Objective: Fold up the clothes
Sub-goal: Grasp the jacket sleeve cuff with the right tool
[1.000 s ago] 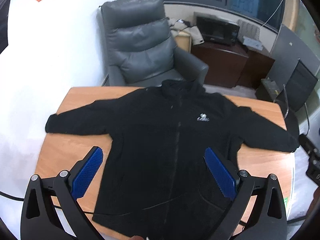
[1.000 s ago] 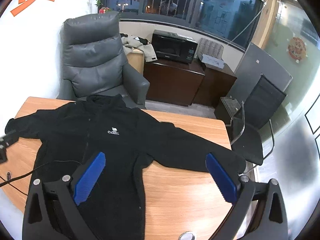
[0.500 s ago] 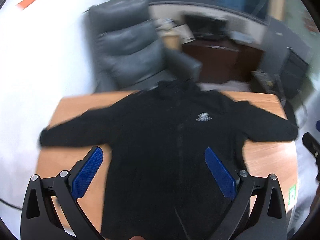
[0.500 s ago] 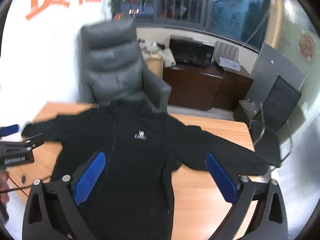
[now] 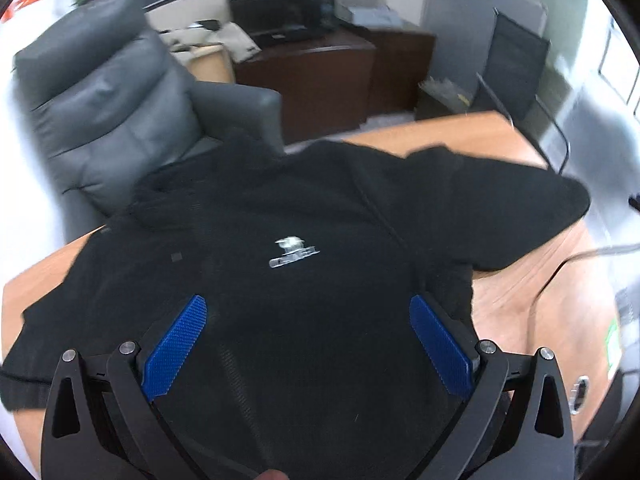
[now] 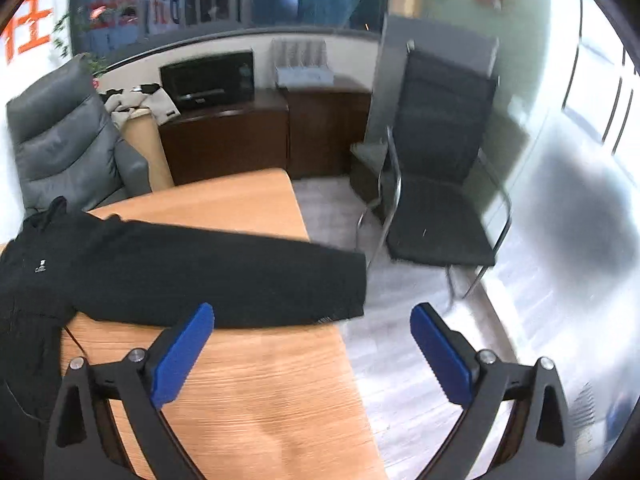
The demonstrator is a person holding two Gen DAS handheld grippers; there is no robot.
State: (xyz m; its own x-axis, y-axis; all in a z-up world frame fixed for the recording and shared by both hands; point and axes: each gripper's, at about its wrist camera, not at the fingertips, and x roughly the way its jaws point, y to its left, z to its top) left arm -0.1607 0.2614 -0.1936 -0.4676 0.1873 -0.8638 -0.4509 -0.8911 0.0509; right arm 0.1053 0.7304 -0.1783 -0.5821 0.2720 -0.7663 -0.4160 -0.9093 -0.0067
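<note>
A black jacket point(image 5: 304, 280) lies spread flat on the wooden table point(image 6: 248, 380) — one sleeve point(image 6: 240, 276) reaching its edge. Left gripper point(image 5: 308, 344) and right gripper point(image 6: 312, 352) both gape wide, holding nothing.

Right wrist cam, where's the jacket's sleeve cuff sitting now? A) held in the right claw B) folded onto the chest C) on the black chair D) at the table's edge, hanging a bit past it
D: the black jacket's sleeve cuff lies flat and stretched out, reaching just past the edge of the wooden table; the right claw is open and short of it, holding nothing.
</note>
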